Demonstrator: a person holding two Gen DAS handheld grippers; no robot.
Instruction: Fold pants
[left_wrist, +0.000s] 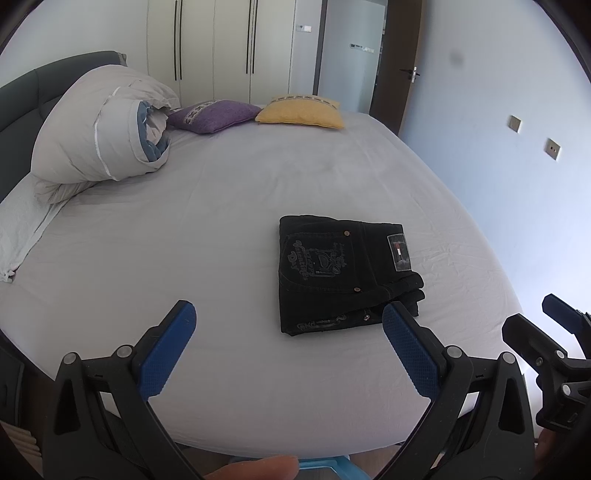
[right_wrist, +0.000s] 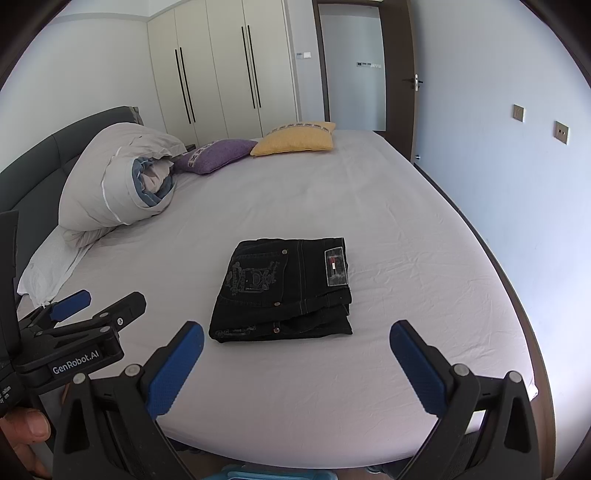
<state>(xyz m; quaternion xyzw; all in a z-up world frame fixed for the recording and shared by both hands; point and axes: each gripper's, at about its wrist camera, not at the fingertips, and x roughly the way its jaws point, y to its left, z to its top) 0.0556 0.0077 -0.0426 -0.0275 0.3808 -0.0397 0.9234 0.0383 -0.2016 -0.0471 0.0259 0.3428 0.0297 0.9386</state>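
Black pants (left_wrist: 343, 275) (right_wrist: 286, 290) lie folded into a compact rectangle on the pale bed sheet, back pocket embroidery and waistband label facing up. My left gripper (left_wrist: 290, 317) hovers open near the bed's front edge, its right finger just in front of the pants' near corner, nothing held. My right gripper (right_wrist: 297, 341) is open too, back from the pants with its blue pads (right_wrist: 177, 373) apart and empty. Each gripper shows at the edge of the other's view: the right gripper (left_wrist: 554, 332), the left gripper (right_wrist: 92, 310).
A bundled grey duvet (left_wrist: 103, 125) lies at the back left against a dark headboard. A purple cushion (left_wrist: 214, 116) and a yellow cushion (left_wrist: 301, 110) sit at the far edge. Wardrobes and a doorway stand behind; a wall runs along the right.
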